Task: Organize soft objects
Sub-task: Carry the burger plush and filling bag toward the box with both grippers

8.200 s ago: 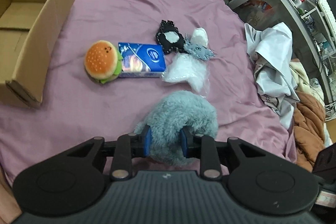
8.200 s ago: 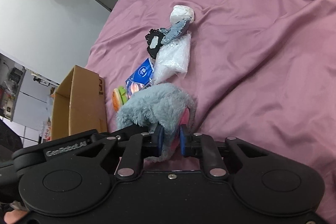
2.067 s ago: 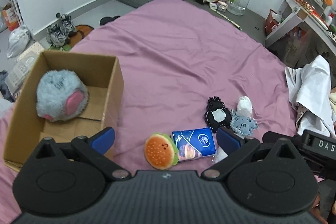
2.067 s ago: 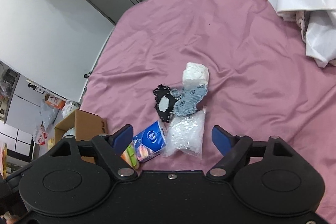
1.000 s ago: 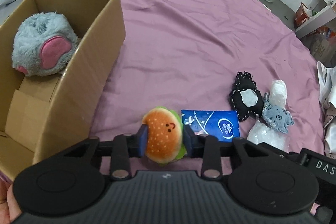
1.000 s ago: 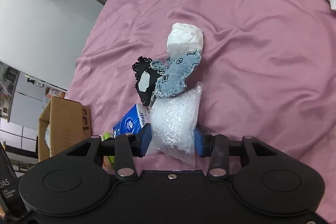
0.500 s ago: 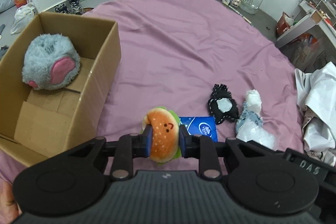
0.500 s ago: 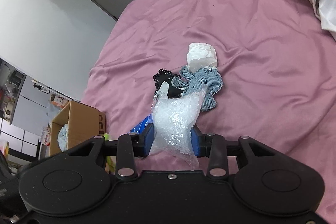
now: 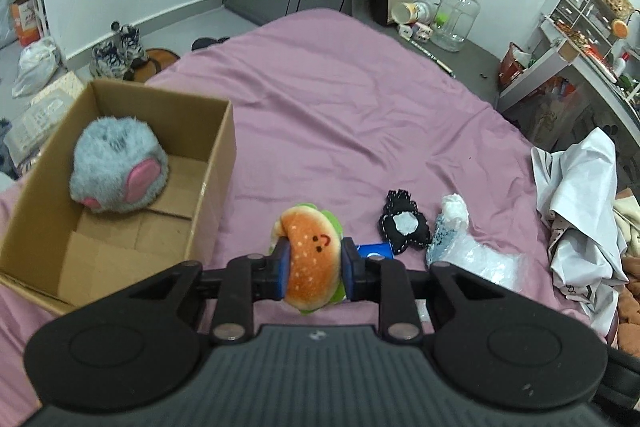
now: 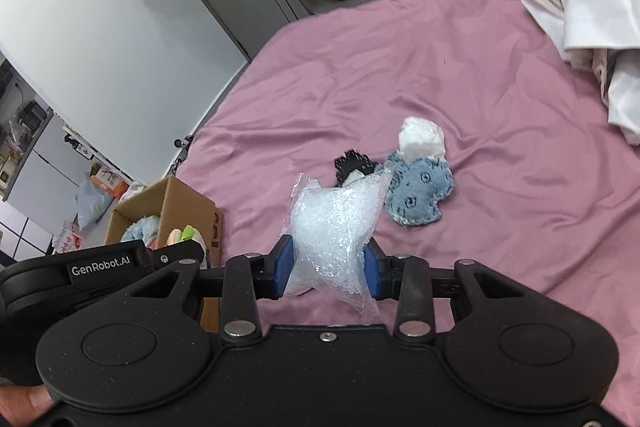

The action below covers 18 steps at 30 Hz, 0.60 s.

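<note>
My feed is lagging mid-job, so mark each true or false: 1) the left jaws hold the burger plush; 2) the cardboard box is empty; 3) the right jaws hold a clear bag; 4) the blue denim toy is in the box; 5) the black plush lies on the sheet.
1) True: the left gripper is clamped on the burger plush.
2) False: the cardboard box holds a grey fluffy toy.
3) True: the right gripper grips the clear bag.
4) False: the denim toy lies on the pink sheet.
5) True: the black plush rests there.

Both wrist views look steeply down, sharing the bed [image 9: 340, 115] and box [image 10: 188, 203].
</note>
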Tool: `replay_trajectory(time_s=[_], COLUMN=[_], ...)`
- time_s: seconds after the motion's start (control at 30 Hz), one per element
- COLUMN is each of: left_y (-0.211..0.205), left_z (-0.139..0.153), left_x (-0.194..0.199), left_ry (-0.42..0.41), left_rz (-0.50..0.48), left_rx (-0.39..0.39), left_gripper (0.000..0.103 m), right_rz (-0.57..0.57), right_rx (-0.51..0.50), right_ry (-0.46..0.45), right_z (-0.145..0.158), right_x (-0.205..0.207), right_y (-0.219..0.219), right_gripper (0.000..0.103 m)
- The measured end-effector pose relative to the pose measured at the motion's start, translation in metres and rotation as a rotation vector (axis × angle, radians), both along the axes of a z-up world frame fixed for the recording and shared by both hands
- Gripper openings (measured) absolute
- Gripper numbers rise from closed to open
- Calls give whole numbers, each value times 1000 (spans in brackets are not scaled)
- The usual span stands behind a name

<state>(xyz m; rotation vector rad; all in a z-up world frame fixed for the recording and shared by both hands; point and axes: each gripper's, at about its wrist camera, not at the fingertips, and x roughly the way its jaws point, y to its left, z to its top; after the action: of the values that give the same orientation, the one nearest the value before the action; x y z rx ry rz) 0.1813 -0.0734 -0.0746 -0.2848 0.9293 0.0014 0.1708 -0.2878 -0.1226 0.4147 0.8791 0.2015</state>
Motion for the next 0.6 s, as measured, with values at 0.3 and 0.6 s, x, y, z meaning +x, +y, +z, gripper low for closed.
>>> replay_trajectory(time_s=[0.3, 0.6], left_y=[21, 53], left_z=[25, 41], left_x=[-7, -13], left_ry=[-51, -81], left_rz=[-21, -20], left_rx=[-2, 5], left_gripper=[24, 24], right_rz=[-21, -3], right_rx=[-28, -41], right_ry=[-75, -126], right_z=[26, 40], right_x=[-7, -11], right_y=[12, 39], right_gripper=[36, 36])
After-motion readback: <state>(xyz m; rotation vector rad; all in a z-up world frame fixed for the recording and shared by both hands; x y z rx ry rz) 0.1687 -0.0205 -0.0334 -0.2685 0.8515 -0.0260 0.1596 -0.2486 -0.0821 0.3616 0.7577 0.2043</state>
